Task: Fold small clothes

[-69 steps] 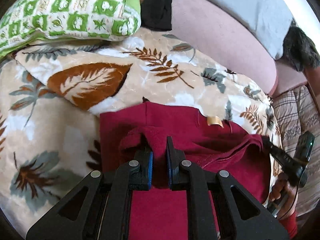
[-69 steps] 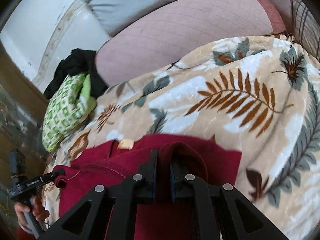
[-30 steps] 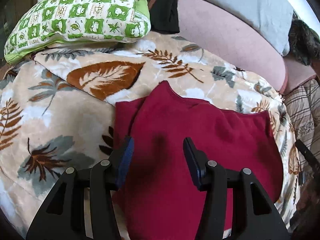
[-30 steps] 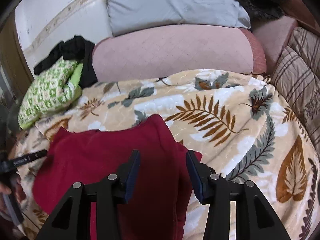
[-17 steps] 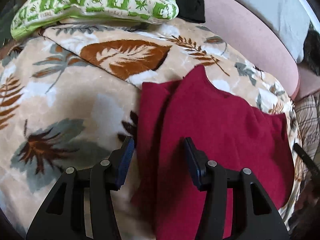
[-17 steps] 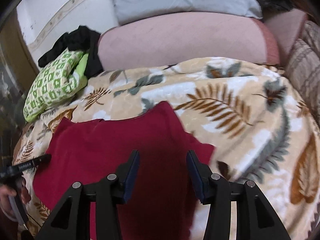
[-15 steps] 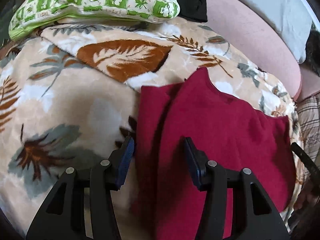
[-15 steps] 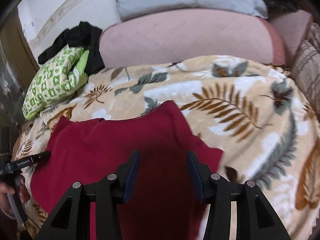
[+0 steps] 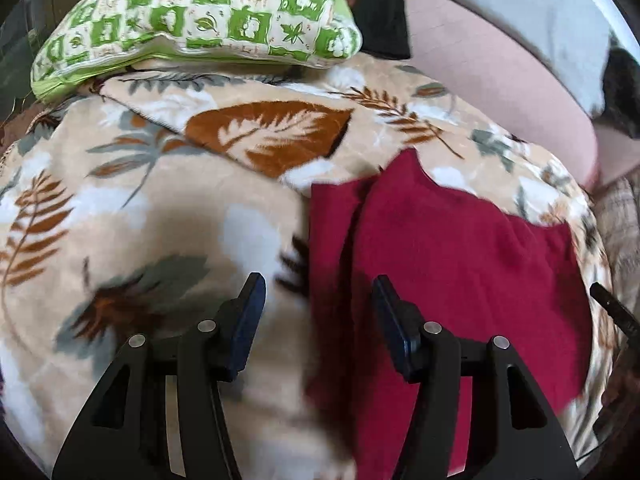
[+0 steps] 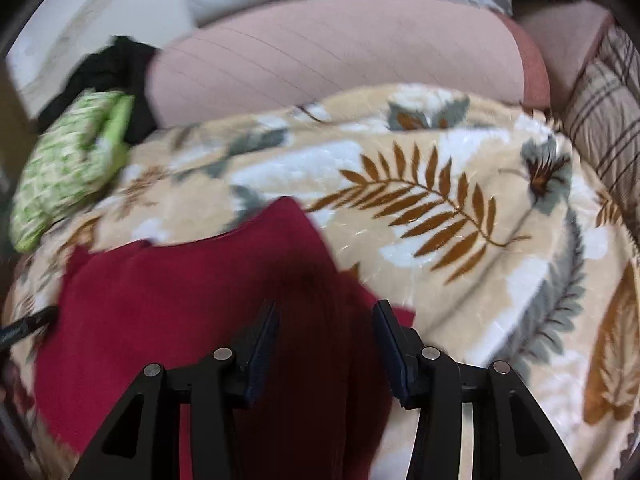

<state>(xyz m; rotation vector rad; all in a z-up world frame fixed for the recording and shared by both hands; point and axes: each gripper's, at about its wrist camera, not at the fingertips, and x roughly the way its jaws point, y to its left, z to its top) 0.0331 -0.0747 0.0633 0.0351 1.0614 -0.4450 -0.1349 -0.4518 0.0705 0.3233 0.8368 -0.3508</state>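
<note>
The dark red garment (image 9: pixel 452 280) lies flat on the leaf-print blanket (image 9: pixel 160 208), folded over itself, with a narrower under-layer showing along its 9 o'clock edge in the left wrist view. In that view it fills the area from centre to 4 o'clock.

Left tool (image 9: pixel 316 300): jaws apart, having just been opening; nothing is clamped. The garment's 9 o'clock edge shows in the gap between the fingers, with no pad pressing on it. The finger at 7 o'clock is over blanket, the finger at 5 o'clock over red fabric.

Right tool (image 10: pixel 326 330): jaws apart, holding nothing. Both fingers hover over the garment (image 10: pixel 192 300) near its 3 o'clock edge; whether the tips touch the cloth cannot be told.

A green-and-white patterned cushion (image 9: pixel 192 20) rests on the blanket at 11 o'clock in the left view, with a black cloth (image 9: pixel 380 20) just beside it at 12 o'clock. A pink quilted cushion (image 10: pixel 340 52) lies across 12 o'clock in the right view
</note>
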